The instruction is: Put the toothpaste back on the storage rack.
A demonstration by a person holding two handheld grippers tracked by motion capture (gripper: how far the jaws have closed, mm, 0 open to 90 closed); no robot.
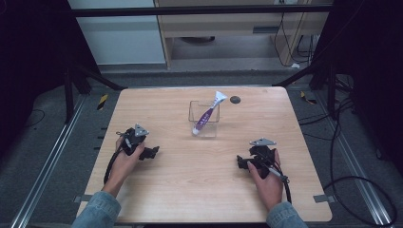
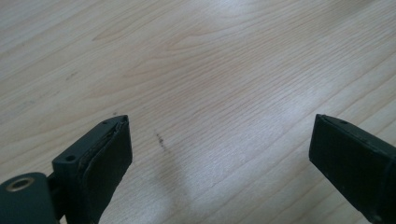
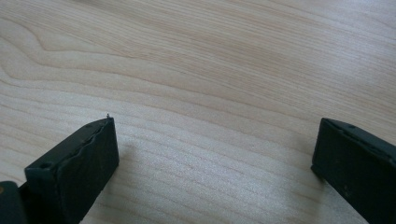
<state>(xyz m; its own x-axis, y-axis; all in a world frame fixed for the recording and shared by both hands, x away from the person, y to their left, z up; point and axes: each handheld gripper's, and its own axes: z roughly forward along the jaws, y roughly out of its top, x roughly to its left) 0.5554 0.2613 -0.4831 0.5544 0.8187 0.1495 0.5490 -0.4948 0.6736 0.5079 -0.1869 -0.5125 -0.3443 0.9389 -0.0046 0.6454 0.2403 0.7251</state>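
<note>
A clear box stands on the wooden bench near the middle of its far edge, and a white and purple tube leans tilted inside it, its flat end rising above the rim. A small dark disc lies just beside the box toward the far right corner. The left gripper rests near the left edge, the right gripper near the right edge, both well apart from the box; each has its fingers spread wide over bare wood, holding nothing
</note>
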